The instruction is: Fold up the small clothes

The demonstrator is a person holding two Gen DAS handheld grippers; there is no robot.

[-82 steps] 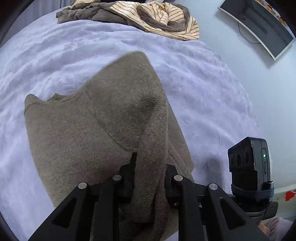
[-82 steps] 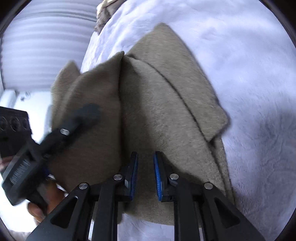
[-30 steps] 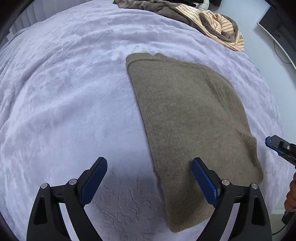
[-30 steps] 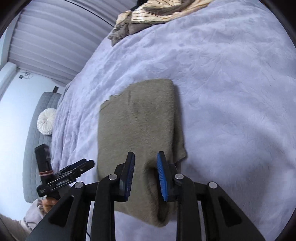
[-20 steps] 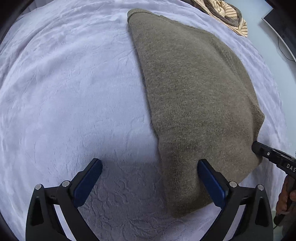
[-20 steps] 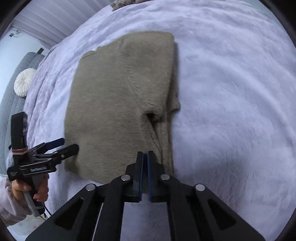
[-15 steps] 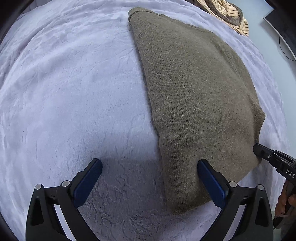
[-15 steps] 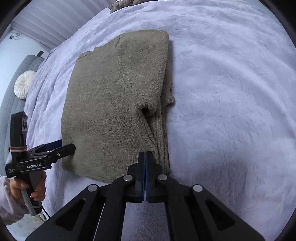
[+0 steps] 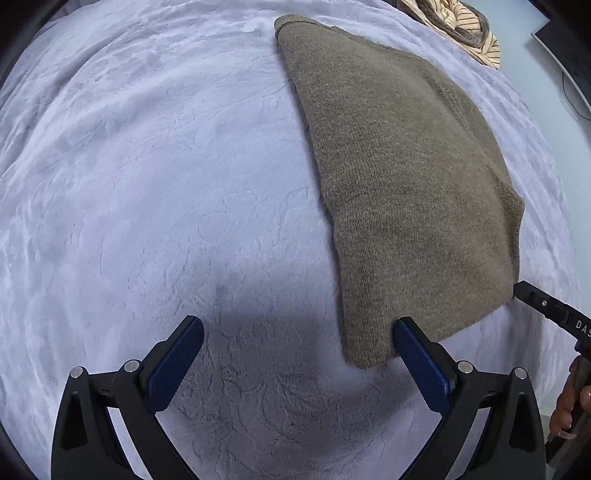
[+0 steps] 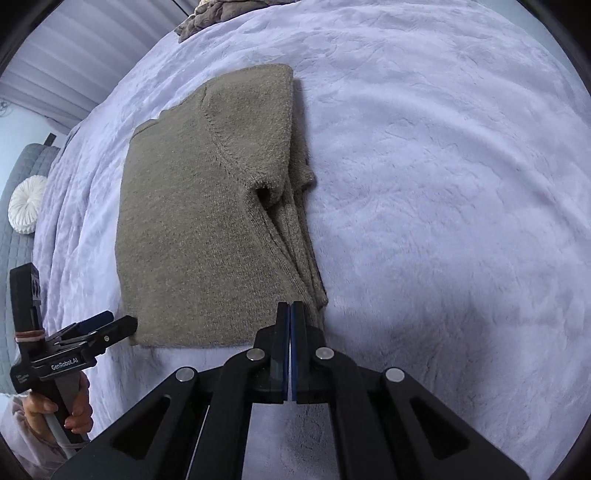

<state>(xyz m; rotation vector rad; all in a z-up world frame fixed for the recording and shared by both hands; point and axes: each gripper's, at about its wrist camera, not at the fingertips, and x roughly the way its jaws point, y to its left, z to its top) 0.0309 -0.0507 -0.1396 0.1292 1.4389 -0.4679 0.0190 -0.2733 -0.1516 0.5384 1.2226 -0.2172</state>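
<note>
An olive-brown knit sweater (image 9: 399, 177) lies folded lengthwise on the lavender blanket (image 9: 147, 184), sleeve tucked along its right side (image 10: 291, 206). My left gripper (image 9: 297, 328) stands wide open just above the blanket, and its right pad (image 9: 413, 347) is at the sweater's near left corner. It holds nothing. In the right wrist view the left gripper (image 10: 118, 321) sits at that same corner. My right gripper (image 10: 290, 308) is shut, its tips over the near right end of the hem. No cloth shows between its pads.
A pile of other clothes, one striped (image 9: 465, 29), lies at the far end of the bed (image 10: 218, 14). A dark monitor (image 9: 569, 55) stands at the far right. A white round cushion (image 10: 26, 208) rests on a grey sofa to the left.
The left gripper let go of the sweater, which now lies flat, and opened wide near its corner. The right gripper shut and sank toward the near hem.
</note>
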